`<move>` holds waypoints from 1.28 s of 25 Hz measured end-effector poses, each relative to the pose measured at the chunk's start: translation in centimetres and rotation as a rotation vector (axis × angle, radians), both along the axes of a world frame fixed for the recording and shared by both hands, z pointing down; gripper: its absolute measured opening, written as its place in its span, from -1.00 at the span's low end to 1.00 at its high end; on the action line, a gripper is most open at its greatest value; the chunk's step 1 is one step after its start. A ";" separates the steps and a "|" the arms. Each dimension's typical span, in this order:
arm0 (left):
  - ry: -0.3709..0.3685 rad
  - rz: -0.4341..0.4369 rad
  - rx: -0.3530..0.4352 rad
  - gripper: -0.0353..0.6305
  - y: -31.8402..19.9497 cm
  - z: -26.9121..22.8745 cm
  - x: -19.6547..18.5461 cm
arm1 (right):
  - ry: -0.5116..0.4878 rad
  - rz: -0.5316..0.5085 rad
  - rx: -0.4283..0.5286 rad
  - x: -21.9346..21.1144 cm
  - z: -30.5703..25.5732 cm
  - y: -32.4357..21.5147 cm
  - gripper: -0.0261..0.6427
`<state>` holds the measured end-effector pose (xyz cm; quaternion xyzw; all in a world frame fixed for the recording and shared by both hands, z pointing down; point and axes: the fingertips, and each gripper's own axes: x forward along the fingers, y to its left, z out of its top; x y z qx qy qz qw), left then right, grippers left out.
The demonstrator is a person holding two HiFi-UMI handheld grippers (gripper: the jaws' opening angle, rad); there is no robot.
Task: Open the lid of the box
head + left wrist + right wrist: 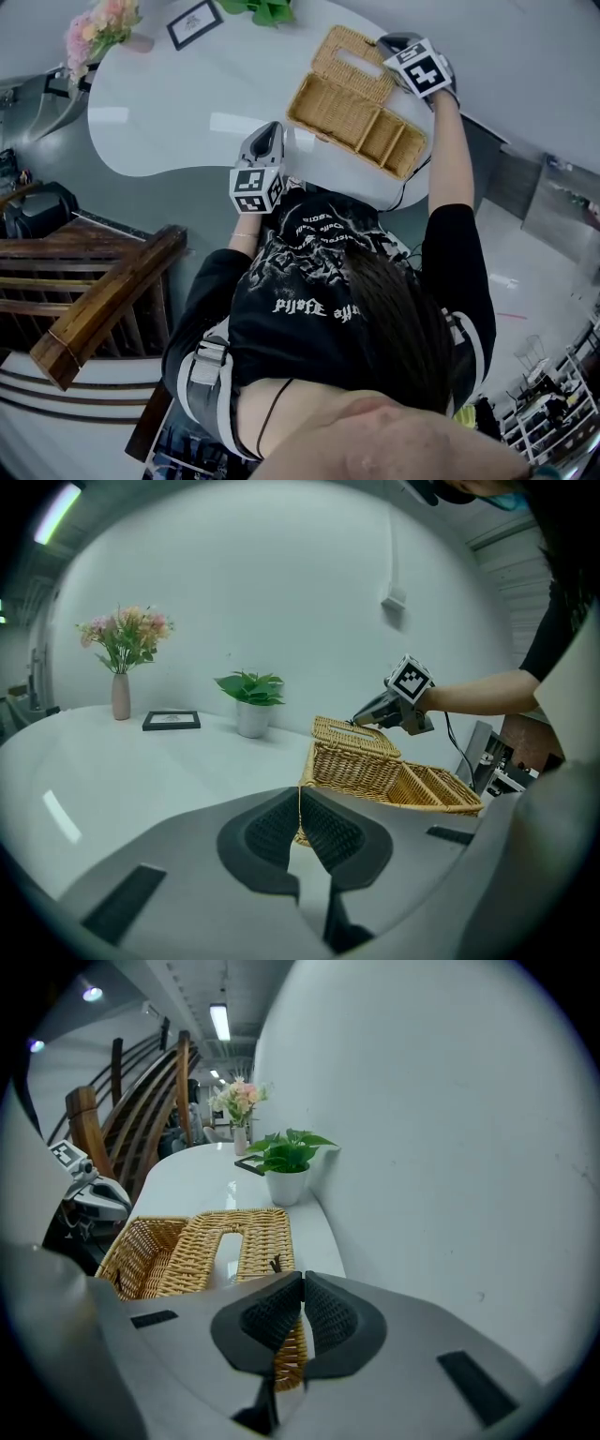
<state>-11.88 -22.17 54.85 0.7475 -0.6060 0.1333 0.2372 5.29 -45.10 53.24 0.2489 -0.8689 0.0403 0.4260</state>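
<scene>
Between the pads of my right tongs [302, 1279] sits the rim of a flat straw-coloured wicker lid [265, 1237] with a rectangular slot. The jaws are all but together and pinched on that rim, with the tips meeting just past it. The lid is swung back off its box and spreads out ahead and to the left of these tongs (can't tell if its underside rests on the table). Further left, joined to the lid along one long edge, is the rectangular woven wicker box [352, 117], top open, split into compartments by woven dividers. It stands on a white round-edged table [178, 103]. A plain grey wall runs along the right side of the right tongs.

My left tongs [300, 797] have their jaws closed pad to pad with nothing between them. They're held above the table's near edge, apart from the box and pointing at its near corner. From there the right tongs show beyond the box, tip at the lid's upper edge.

Ahead of the right tongs, past the lid, stand a leafy green plant in a white pot [286, 1168], then a black picture frame [172, 721], then pink flowers in a slim vase [122, 663].
</scene>
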 end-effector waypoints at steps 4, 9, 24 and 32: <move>0.001 -0.004 -0.011 -0.82 -0.4 0.3 -0.1 | 0.005 0.009 -0.046 0.1 1.7 -0.3 -0.82; 0.002 -0.013 -0.023 -0.82 -0.8 0.5 -0.1 | 0.020 0.001 -0.086 0.0 3.4 -0.2 -0.82; -0.002 -0.030 -0.037 -0.82 -1.0 1.0 -0.3 | 0.004 0.040 -0.211 -0.1 7.3 0.4 -0.82; 0.001 -0.053 -0.023 -0.82 -0.6 0.6 -0.7 | -0.088 0.105 -0.215 0.1 6.9 -0.2 -0.66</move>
